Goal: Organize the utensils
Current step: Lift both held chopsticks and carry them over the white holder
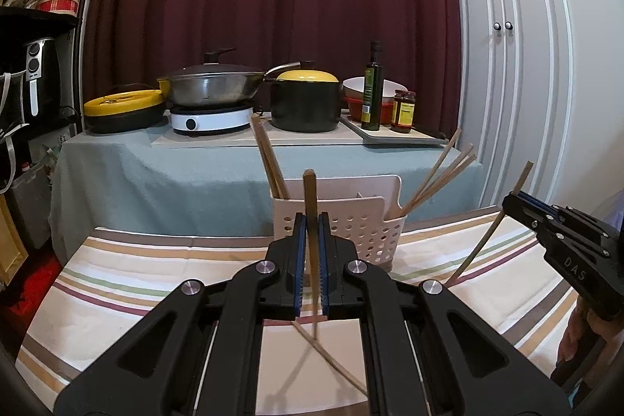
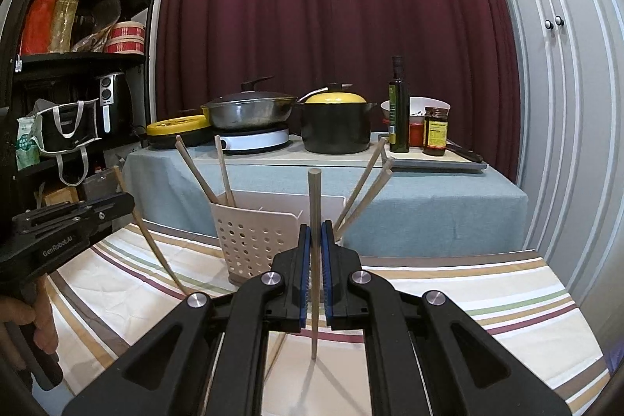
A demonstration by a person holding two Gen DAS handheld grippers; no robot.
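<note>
Left gripper (image 1: 311, 221), lower centre of the left wrist view: level, pointing forward over the striped tablecloth (image 1: 128, 268), blue pads clamped on a near-upright wooden chopstick (image 1: 311, 197) whose upper end rises above the fingertips and whose lower end reaches down toward the cloth. A second, loose chopstick (image 1: 331, 361) lying diagonally on the cloth beneath the jaws, at lower centre.

Right gripper (image 2: 316, 240), lower centre of the right wrist view: likewise level and forward-facing, pads closed on another upright chopstick (image 2: 314, 205), tip pointing down at the cloth. Same gripper seen side-on at the right edge of the left wrist view, tilted slightly, its chopstick slanting down and left to the tablecloth.

Left gripper also visible at the left edge of the right wrist view, held in a hand (image 2: 37, 314) wrapped around the grip at lower left.

White perforated utensil caddy (image 1: 351, 225) standing on the tablecloth just beyond both grippers, centre of frame, divided into compartments; one bundle of chopsticks (image 1: 269, 158) leaning left out of its left side, another (image 1: 440, 174) leaning right out of its right side.

Behind, mid-frame: table draped in grey-blue cloth (image 1: 175, 174) bearing a lidded wok (image 1: 212, 86), a black pot with yellow lid (image 1: 306, 100) and a dark bottle (image 1: 372, 84).
</note>
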